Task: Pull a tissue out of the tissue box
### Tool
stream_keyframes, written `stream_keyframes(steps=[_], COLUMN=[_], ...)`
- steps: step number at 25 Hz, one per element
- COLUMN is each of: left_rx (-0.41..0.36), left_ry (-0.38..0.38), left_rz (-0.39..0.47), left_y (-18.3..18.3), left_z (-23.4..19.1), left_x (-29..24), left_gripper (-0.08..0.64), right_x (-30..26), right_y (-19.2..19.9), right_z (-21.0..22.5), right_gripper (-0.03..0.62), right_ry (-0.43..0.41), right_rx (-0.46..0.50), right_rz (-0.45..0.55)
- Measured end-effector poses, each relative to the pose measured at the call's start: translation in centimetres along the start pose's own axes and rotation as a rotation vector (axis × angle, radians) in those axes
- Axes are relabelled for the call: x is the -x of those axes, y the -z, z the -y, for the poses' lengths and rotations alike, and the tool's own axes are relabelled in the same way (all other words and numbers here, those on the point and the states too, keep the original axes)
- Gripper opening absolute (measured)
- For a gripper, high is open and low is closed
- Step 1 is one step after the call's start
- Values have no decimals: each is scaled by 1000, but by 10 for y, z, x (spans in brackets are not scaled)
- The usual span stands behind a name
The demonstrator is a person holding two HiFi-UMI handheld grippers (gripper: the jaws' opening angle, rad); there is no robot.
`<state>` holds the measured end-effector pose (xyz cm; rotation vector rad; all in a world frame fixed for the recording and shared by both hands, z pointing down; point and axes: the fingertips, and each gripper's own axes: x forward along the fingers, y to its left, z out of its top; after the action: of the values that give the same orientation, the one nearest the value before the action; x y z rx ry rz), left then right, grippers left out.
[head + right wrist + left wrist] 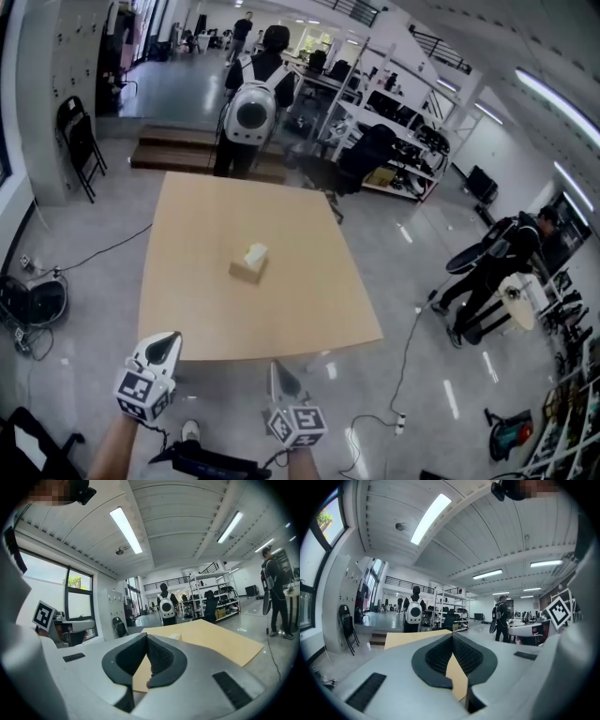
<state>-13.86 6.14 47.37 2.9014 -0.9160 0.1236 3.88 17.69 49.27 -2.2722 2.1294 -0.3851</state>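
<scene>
Two grippers show at the bottom of the head view, each held in one hand, and both are at the near edge of a table (pixel 206 225).

At the far left a black folding chair (pixel 81 141) stands by the wall. Lower down, a round dark device (pixel 37 302) lies on the floor with cables beside it.

The left gripper (pixel 171 339) points toward the table. In the left gripper view its jaws (pixel 452 637) meet at the tips and nothing is between them. Only the light wood of the table top (pixel 408 638) is seen past them.

The tissue box (pixel 249 263) stands about in the middle of the table, alone on the wood and well apart from both grippers. It is light brown, and a tissue (pixel 255 251) stands out of its top, white. No gripper touches it.

The right gripper (pixel 278 370) is just right of the left one and also points toward the table. In the right gripper view its jaws (pixel 146 638) are closed together and hold nothing. The tissue box (pixel 176 636) shows small beyond them, on the table top (pixel 220 641).

Behind the far edge of the table a person with a white backpack (pixel 251 111) stands with the back to the camera. To the right of this person are shelves (pixel 398 141) with dark things on them. Farther right, on the glossy floor, a second person (pixel 492 270) in dark clothes bends forward.
</scene>
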Motion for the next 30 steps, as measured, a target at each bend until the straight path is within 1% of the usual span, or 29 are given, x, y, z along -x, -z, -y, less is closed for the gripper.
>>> stream_keyframes(steps=[2, 6, 11, 16, 23, 28, 30], left_rx=[-26, 5, -3, 18, 43, 36, 39], left_ry=[5, 34, 53, 65, 57, 37, 29], left_rz=[1, 8, 10, 12, 12, 19, 17], left_y=[-1, 0, -7, -9, -6, -13, -10], left_z=[-12, -32, -48, -59, -76, -82, -85], left_x=[-12, -34, -53, -67, -95, -126, -141], left_gripper=[8, 8, 8, 8, 8, 8, 8], right_x=[-15, -42, -65, -82, -113, -140, -154], right_y=[-3, -4, -12, -21, -30, -38, -41], right_z=[-1, -3, -2, 0, 13, 36, 48], right_gripper=[11, 11, 11, 11, 11, 11, 11], right_ry=[2, 11, 26, 35, 31, 13, 8], right_rx=[-8, -9, 1, 10, 27, 38, 41], right_rz=[1, 0, 4, 3, 9, 13, 12])
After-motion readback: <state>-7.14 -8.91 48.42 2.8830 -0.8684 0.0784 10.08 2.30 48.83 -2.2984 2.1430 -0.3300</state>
